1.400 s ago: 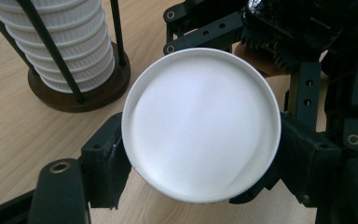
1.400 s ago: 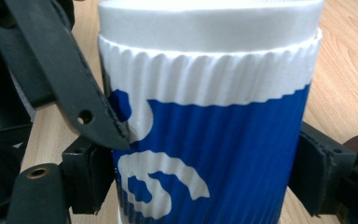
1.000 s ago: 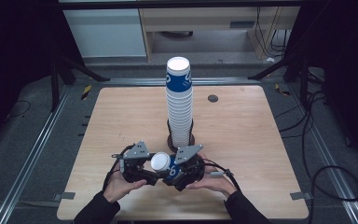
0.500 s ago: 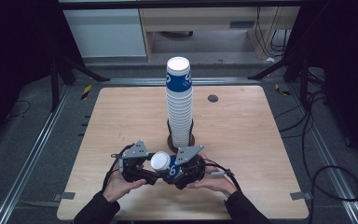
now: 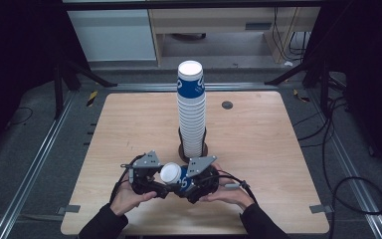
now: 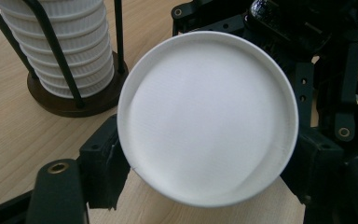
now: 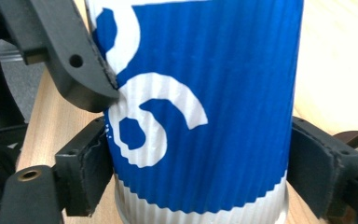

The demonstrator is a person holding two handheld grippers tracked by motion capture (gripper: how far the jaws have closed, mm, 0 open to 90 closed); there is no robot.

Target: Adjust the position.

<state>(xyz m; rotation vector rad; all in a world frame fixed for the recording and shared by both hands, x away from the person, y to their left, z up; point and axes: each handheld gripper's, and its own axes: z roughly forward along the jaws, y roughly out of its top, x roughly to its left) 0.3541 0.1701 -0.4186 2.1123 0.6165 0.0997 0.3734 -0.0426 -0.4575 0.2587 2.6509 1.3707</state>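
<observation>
Right now we hold one cup [image 5: 171,174] between both grippers, low over the near edge of the table [image 5: 278,149], just in front of the stack [image 5: 191,109] in its wire holder [image 6: 74,93]. Our right gripper [image 5: 199,180] is clamped on the cup's ribbed blue-and-white wall [image 7: 205,107], one pad on each side. Our left gripper [image 5: 146,177] looks along the cup's long axis at a round white end [image 6: 207,116], its jaws closed on the edge of that end. So the cup lies on its side, axis running from one gripper to the other, white end toward the left. The stack stands upright, beyond and a little right of the cup; the right hand is slightly nearer it. We judge the next move turns on that axis. The wall is corrugated paper and should crush easily, so grip lightly.
</observation>
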